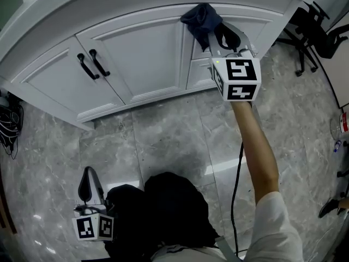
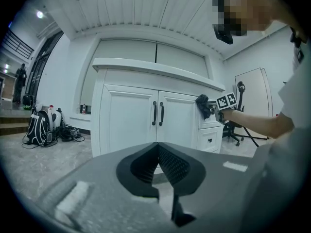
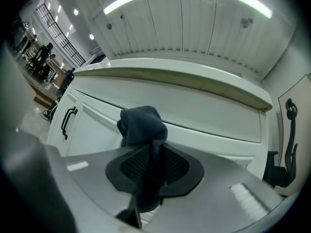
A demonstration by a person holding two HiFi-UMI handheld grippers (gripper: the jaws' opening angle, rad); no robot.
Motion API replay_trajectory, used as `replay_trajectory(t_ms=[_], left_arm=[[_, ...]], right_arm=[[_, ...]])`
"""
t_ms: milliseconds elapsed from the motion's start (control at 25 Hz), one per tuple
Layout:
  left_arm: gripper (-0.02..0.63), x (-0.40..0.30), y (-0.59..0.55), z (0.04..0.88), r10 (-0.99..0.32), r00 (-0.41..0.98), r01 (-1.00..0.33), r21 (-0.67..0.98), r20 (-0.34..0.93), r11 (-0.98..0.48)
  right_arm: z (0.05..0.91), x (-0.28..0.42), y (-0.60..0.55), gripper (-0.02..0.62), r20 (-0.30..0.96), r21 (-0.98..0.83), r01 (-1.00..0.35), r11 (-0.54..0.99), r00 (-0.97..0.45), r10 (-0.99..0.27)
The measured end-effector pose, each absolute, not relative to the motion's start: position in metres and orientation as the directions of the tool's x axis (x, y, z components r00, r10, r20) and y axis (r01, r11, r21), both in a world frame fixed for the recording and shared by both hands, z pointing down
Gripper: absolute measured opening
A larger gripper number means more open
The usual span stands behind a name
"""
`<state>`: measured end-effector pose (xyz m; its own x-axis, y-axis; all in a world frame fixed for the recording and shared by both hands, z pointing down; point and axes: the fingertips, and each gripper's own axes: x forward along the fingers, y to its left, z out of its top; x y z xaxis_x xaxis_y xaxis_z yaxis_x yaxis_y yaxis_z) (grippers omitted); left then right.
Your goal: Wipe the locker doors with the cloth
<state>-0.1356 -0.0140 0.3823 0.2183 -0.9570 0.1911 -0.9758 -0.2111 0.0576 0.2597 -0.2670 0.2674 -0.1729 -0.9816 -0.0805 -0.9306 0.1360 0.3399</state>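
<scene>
The white locker doors with black handles stand under a curved top. My right gripper is held up at the cabinet's upper right and is shut on a dark blue cloth. The bunched cloth sticks out past the jaws in the right gripper view, close to the panel under the top; I cannot tell whether it touches. My left gripper hangs low at the bottom left, far from the doors, shut with nothing in it. From the left gripper, the doors and the cloth show ahead.
Small drawers sit right of the doors. An office chair stands at the far right. Cables and a bag lie by the cabinet's left end, with a backpack there too. The floor is grey marble tile.
</scene>
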Motion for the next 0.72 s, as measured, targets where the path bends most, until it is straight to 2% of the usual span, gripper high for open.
replay_trajectory(t_ms=[360, 720], left_arm=[[0.002, -0.135, -0.013, 0.377, -0.961, 0.211, -0.977, 0.057, 0.178, -0.204], [0.002, -0.119, -0.017, 0.381, -0.953, 0.241, -0.97, 0.069, 0.181, -0.232]], right_arm=[[0.259, 0.282, -0.271, 0.071, -0.055, 0.368, -0.922, 0.117, -0.147, -0.988], [0.255, 0.355, -0.273, 0.069, -0.029, 0.341, -0.94, 0.021, -0.033, -0.999]])
